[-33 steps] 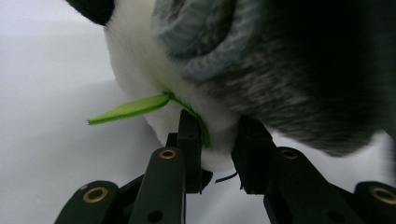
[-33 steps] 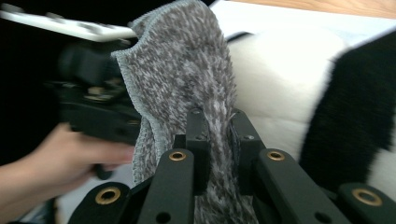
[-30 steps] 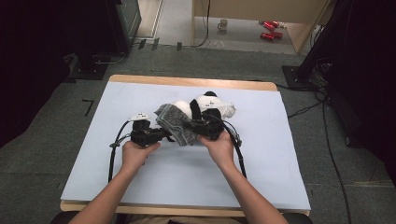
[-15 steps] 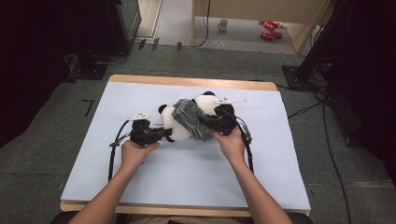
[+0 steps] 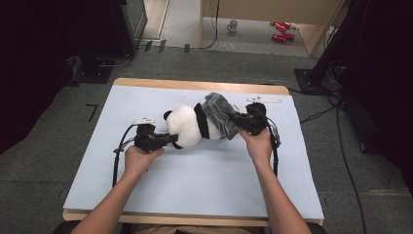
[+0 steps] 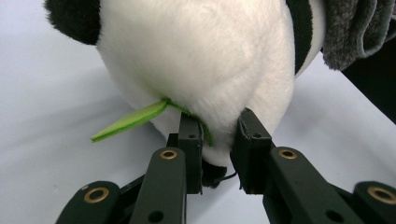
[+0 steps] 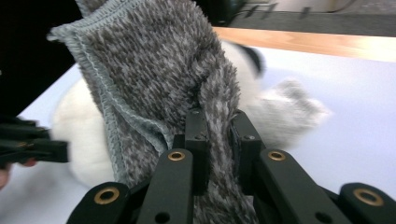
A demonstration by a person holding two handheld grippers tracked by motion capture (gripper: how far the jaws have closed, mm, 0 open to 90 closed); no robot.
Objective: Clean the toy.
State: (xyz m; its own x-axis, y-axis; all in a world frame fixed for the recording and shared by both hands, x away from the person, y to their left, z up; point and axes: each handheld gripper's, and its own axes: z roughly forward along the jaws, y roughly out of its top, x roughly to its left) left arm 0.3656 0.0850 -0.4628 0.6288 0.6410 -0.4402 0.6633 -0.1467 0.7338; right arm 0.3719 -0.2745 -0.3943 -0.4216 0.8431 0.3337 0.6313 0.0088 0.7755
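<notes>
While lying on the pale blue worktop point(image 5: 195, 185), stretched between both grippers: plush panda point(image 5: 187, 126), white head end toward the left, dark band across the middle, far end wrapped in grey fuzzy cloth point(image 5: 220, 116).

Left gripper point(image 5: 170, 139), level with the worktop, pointing rightward: clamped on the panda's white head, jaws pressed into the fur on either side of a fold in the left gripper view point(image 6: 218, 154). Just left of those jaws, poking out of the plush: thin green felt leaf point(image 6: 128, 121). Above and left of them: one black ear point(image 6: 72, 18). Up at the right of that view: hanging edge of the cloth point(image 6: 355, 32).

Right gripper point(image 5: 238, 122), pointing leftward, opposite the other one: clenched on the grey cloth, a ridge of pile squeezed between the jaws in the right gripper view point(image 7: 219, 135). Beyond and left of the jaws: stitched hem of the cloth point(image 7: 109, 107) draped over the white plush point(image 7: 74, 135). Beyond and right: blurred pale limb of the panda point(image 7: 285, 112), low over the worktop.
</notes>
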